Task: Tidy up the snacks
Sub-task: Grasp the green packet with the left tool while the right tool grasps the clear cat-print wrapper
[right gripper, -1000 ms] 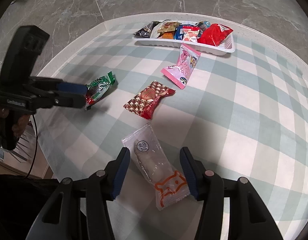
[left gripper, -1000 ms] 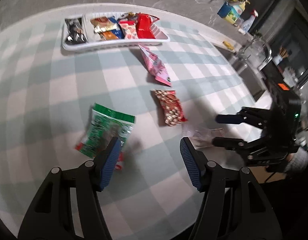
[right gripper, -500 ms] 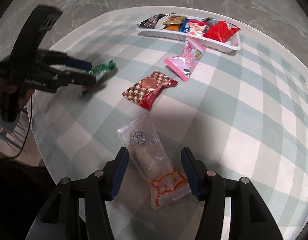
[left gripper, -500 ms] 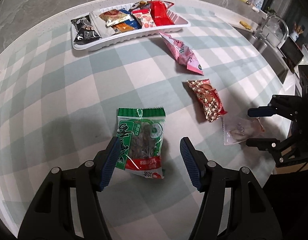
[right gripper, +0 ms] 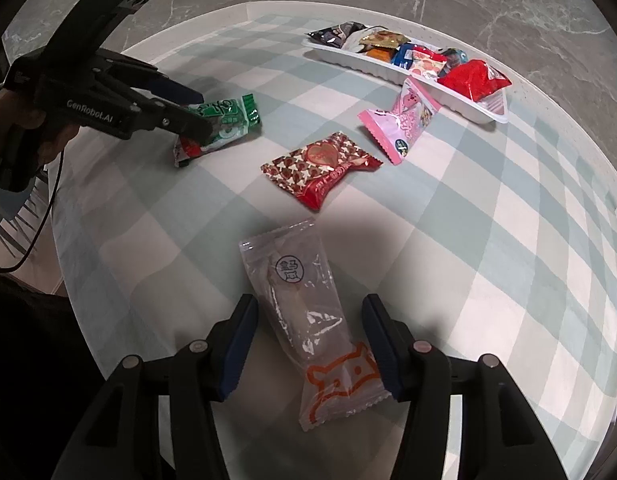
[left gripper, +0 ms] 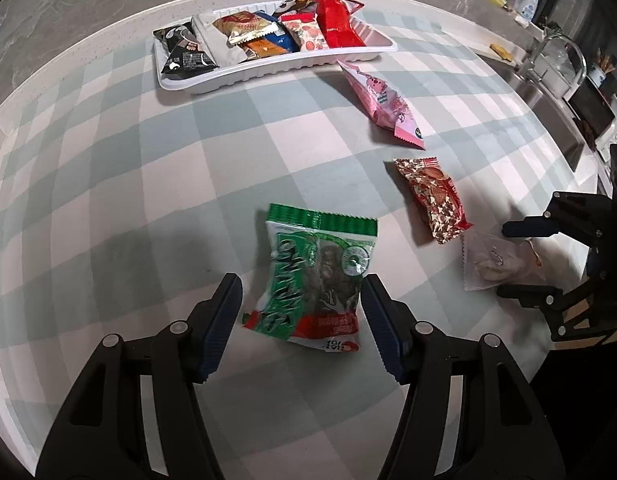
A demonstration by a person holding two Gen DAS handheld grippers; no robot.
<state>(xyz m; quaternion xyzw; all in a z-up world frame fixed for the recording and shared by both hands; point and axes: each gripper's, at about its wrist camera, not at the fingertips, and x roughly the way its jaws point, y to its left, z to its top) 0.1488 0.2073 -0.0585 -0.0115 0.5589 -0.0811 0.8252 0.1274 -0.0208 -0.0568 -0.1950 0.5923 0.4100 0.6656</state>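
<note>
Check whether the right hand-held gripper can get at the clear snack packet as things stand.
Probably yes. The right hand-held gripper is open with the clear snack packet lying between its fingers on the checked tablecloth. Nothing covers it, and the red heart-print packet lies apart, farther out.

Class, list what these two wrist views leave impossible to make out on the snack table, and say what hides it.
- Left wrist view: whether the left tool touches the green seaweed-style packet; its right pad overlaps the packet's edge.
- Right wrist view: the left tool hides part of the same packet.
- Both views: snacks in the white plastic tray overlap, so the lower ones are hidden.
- Right wrist view: the clear packet's contents are indistinct.
</note>
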